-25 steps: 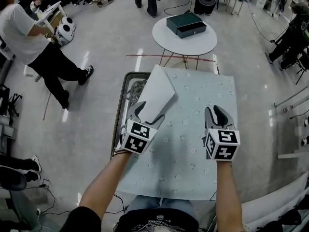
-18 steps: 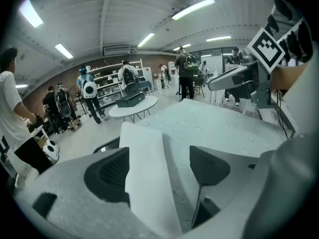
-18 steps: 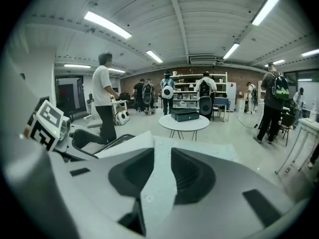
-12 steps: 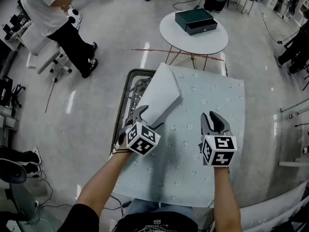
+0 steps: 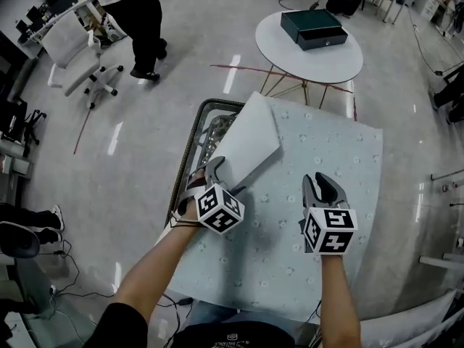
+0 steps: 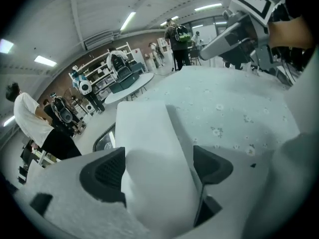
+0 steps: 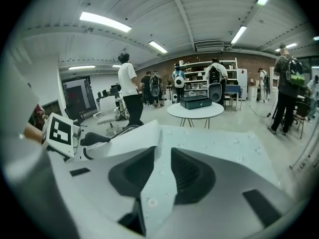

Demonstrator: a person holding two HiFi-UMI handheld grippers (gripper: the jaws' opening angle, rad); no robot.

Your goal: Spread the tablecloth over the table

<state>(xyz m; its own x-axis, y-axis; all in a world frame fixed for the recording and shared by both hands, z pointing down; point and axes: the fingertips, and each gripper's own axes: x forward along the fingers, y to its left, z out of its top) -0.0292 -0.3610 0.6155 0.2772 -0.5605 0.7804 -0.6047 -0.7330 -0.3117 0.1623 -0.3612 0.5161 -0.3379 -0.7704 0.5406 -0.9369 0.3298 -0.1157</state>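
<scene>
Your left tool (image 5: 215,171) has just been opening and now stands at its widest. The turned-back flap (image 5: 250,136) of the tablecloth (image 5: 319,143) lies loose between its pads, no longer pinched. Both hands have also sunk closer to the tabletop (image 5: 186,158) than a second ago. That looks like letting go of the flap, yet it is still folded over the far-left corner, and the dark rim there stays uncovered, so the spreading is not finished on that side. The rest of the cloth lies flat across the tabletop, near edge hanging toward you. Your right tool (image 5: 324,187) is nearly closed, nipping a ridge of cloth between its pads. Both forearms reach straight ahead, the tools angled down at the cloth and the left one rolled so its marker cube sits cornerwise.
</scene>
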